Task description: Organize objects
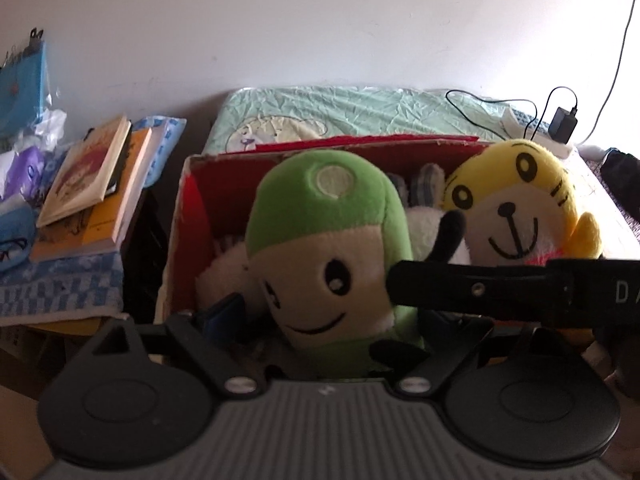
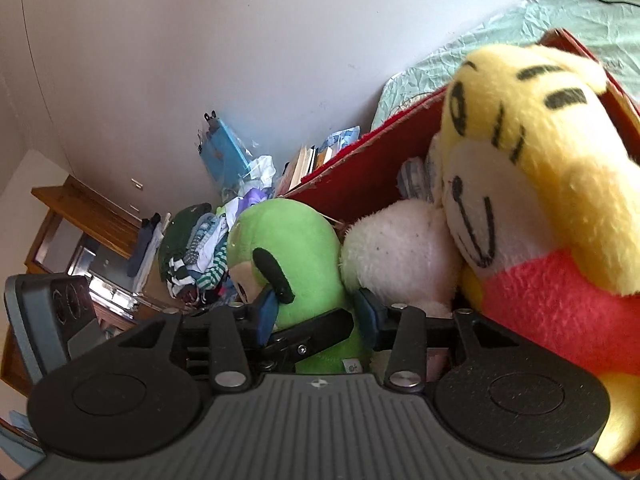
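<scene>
A green plush toy (image 1: 332, 232) stands upright in a red cardboard box (image 1: 192, 208) on a bed. My left gripper (image 1: 332, 320) is open, its blue pads set wide on either side of the toy's lower body. In the right wrist view my right gripper (image 2: 318, 312) is shut on the same green plush toy (image 2: 296, 256), pads pressed into its sides. One right finger (image 1: 480, 290) crosses the left wrist view as a black bar. A yellow tiger plush (image 1: 520, 208) and a white plush (image 2: 396, 248) sit in the box beside it.
A stack of books (image 1: 92, 184) lies on a checked cloth left of the box. Behind the box is a pale green mat (image 1: 360, 112) with a black charger (image 1: 562, 124) and cable. A pile of clothes (image 2: 192, 248) and wooden furniture (image 2: 60, 220) stand further left.
</scene>
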Available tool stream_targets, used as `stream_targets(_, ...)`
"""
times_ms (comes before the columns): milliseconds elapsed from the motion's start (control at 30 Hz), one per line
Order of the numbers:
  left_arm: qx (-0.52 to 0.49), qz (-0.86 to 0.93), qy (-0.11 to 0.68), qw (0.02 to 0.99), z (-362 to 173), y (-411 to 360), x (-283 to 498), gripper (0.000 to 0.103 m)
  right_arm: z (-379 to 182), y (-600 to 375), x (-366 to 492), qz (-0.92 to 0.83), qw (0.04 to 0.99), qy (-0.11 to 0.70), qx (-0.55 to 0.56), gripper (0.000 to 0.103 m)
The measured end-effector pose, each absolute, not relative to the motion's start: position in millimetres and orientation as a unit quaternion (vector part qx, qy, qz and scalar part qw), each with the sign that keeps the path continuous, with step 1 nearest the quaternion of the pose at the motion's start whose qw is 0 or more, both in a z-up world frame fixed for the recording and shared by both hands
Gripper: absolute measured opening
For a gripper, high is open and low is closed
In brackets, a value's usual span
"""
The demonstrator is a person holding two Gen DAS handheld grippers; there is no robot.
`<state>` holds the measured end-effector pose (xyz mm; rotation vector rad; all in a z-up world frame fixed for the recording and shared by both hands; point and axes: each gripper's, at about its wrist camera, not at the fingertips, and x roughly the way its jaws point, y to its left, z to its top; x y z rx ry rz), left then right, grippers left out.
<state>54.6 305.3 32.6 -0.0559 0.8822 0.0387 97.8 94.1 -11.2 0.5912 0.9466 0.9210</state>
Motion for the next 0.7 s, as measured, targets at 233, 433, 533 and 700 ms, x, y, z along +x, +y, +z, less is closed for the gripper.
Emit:
stream_targets(233,-0.011,0.041,0.451,0.891,29,296,59,0.098,-11,88,95,0.42,0.749,0.435,0.272,0.045)
stream_targets(433,-0.012,0.058,0.469,0.881,28,294,62,0.099,-8,88,93,0.416,0.756,0.432,0.263,0.045)
stream_targets(533,-0.008,0.065,0.472,0.879,28,291,62,0.099,-8,86,92,0.415,0.759,0.43,0.26,0.045)
stream_targets(700,-0.003,0.076,0.481,0.874,27,287,64,0.099,-7,87,91,0.411,0.764,0.427,0.253,0.045)
